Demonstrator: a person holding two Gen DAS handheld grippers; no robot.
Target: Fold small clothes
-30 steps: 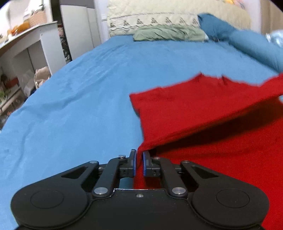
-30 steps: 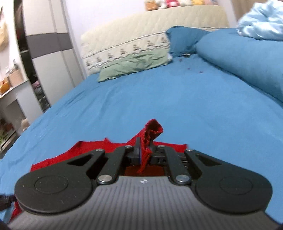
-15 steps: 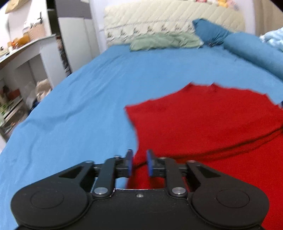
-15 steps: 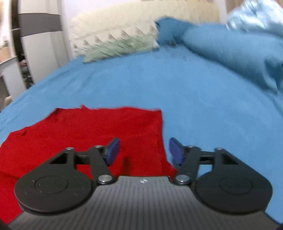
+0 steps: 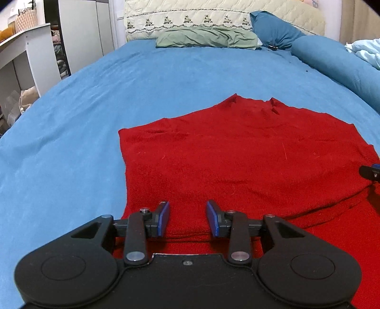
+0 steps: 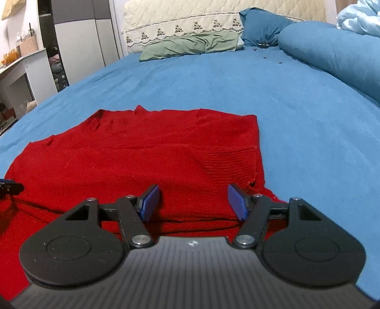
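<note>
A red knit garment (image 5: 237,154) lies on the blue bed sheet (image 5: 71,118), folded over itself with the upper layer's edge near me. My left gripper (image 5: 188,217) is open and empty just above the folded edge near the garment's left side. My right gripper (image 6: 193,202) is wide open and empty over the same fold near the garment's right side (image 6: 154,161). The right gripper's tip (image 5: 370,171) shows at the right edge of the left wrist view. The left gripper's tip (image 6: 9,187) shows at the left edge of the right wrist view.
A green pillow (image 5: 206,38), a dark blue pillow (image 5: 275,31) and a quilted headboard (image 5: 213,14) are at the far end. A blue bolster (image 6: 332,52) and a pale duvet (image 6: 361,19) lie on the right. A white desk (image 5: 26,47) and wardrobe (image 5: 83,31) stand left of the bed.
Both grippers were shut on the red garment's edge, carried it over and laid it down. They have opened and let go; the garment now lies folded flat.
</note>
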